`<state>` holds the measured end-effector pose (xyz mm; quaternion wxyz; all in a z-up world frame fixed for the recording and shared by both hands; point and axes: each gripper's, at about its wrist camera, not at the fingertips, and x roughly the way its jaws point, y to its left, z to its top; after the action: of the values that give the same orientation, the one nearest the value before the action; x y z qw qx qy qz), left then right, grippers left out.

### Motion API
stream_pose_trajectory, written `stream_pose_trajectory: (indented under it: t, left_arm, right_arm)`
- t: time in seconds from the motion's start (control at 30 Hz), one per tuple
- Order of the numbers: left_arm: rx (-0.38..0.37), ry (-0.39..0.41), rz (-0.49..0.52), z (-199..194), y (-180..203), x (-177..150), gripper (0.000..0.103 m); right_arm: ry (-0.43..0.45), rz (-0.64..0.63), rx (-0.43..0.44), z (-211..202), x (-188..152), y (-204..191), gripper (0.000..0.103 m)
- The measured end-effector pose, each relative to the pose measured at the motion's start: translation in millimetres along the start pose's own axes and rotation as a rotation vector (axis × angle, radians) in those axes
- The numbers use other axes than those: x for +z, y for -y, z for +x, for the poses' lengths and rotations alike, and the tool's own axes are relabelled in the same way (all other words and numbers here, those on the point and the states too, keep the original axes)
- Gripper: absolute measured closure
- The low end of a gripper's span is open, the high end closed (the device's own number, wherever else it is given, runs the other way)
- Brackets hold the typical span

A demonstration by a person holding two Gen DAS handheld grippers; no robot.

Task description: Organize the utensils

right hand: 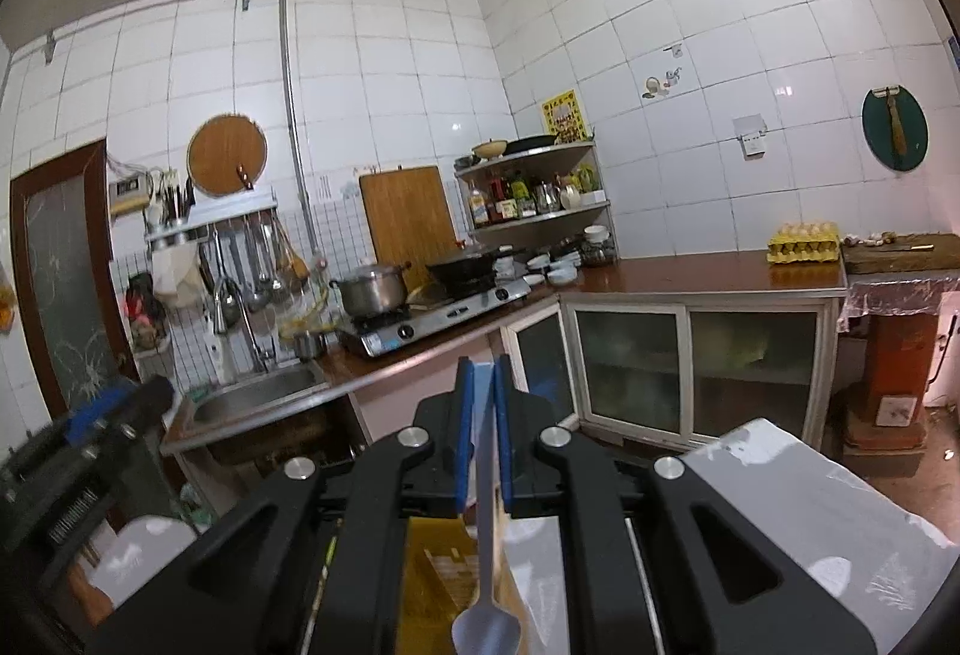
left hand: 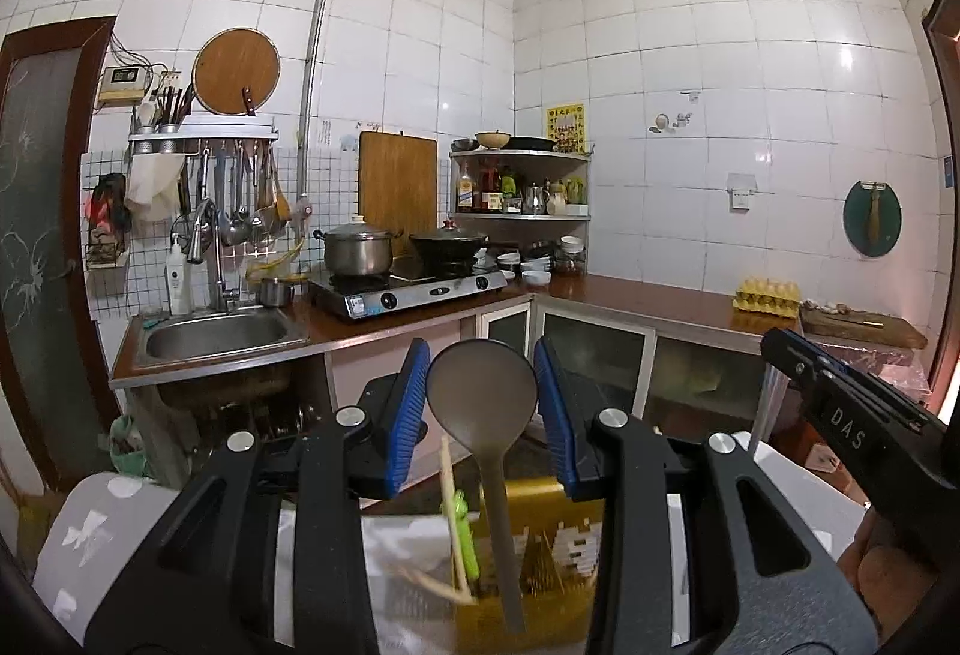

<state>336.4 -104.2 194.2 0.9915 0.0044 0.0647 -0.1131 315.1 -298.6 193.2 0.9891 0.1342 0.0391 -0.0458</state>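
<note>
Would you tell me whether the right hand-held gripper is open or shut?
Shut: the right hand-held gripper has its blue pads pinching a metal spoon handle.

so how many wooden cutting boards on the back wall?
2. A round wooden board hangs above the utensil rack; a rectangular wooden board leans behind the steel stockpot. Others may be hidden.

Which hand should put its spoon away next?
Probably the right. The right gripper is shut on a thin metal spoon, bowl hanging over the yellow box. The left gripper is open around the big grey ladle, which already stands in that box.
</note>
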Motion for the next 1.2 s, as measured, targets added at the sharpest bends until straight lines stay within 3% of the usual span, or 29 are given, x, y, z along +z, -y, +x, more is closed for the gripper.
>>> stream_pose_trajectory:
  t: [0.23,0.57,0.97,1.07,1.13,1.2]
  left_arm:
    - [0.017,0.007,0.029,44,6,-9,0.068]
    - [0.026,-0.115,0.009,88,-8,-70,0.068]
    - [0.004,-0.161,0.038,62,-10,-93,0.068]
    - [0.000,-0.148,0.029,42,-12,-85,0.049]
    - [0.013,-0.127,0.023,26,-14,-78,0.042]
    - [0.018,-0.122,0.023,13,-16,-72,0.038]
  right_arm:
    - [-0.006,0.031,0.012,43,-11,0,0.096]
    - [-0.101,-0.043,0.017,65,-57,6,0.096]
    - [-0.246,-0.109,0.038,70,-92,15,0.094]
    - [-0.277,-0.122,0.028,66,-90,18,0.093]
    - [-0.294,-0.110,0.016,58,-84,22,0.086]
    - [-0.279,-0.106,-0.002,45,-75,25,0.051]
